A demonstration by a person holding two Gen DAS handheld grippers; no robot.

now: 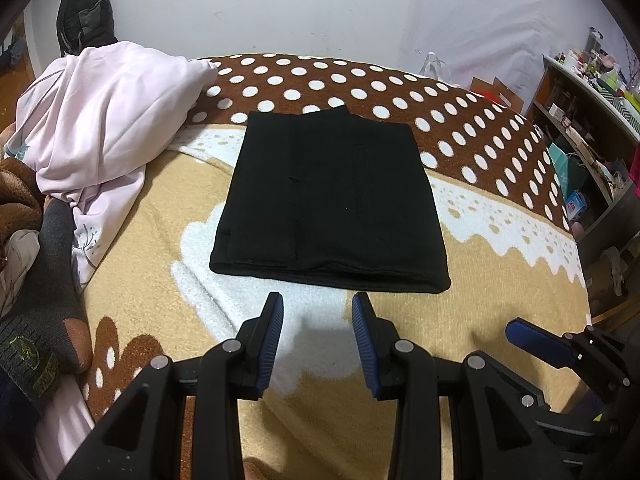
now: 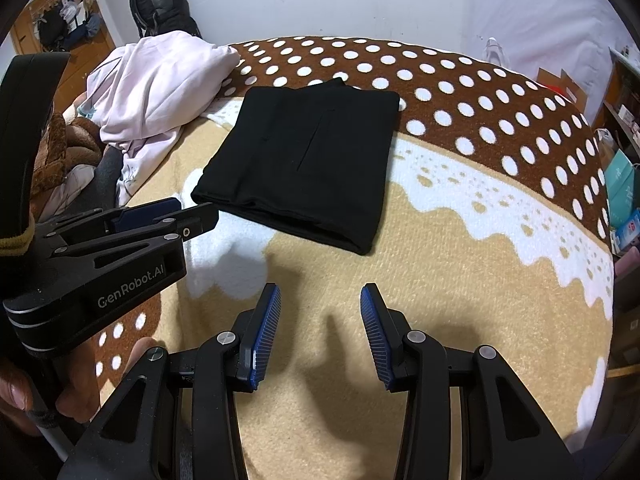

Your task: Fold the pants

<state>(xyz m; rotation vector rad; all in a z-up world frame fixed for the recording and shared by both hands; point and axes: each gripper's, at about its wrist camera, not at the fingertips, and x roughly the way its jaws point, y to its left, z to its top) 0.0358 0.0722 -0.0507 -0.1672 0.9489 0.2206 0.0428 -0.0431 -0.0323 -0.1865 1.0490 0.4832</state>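
Note:
The black pants (image 1: 328,200) lie folded into a flat rectangle on the patterned blanket (image 1: 500,292); they also show in the right wrist view (image 2: 300,160). My left gripper (image 1: 318,304) is open and empty, hovering just short of the pants' near edge. My right gripper (image 2: 320,296) is open and empty, above bare blanket to the near right of the pants. The right gripper's finger (image 1: 536,340) shows at the lower right of the left wrist view. The left gripper (image 2: 160,216) shows side-on at the left of the right wrist view.
A crumpled pale pink garment (image 1: 108,120) lies at the far left of the bed. A grey sock (image 1: 48,292) and brown fleece (image 1: 16,196) sit at the left edge. A black backpack (image 2: 160,4) stands against the wall. Cluttered shelves (image 1: 592,92) stand to the right.

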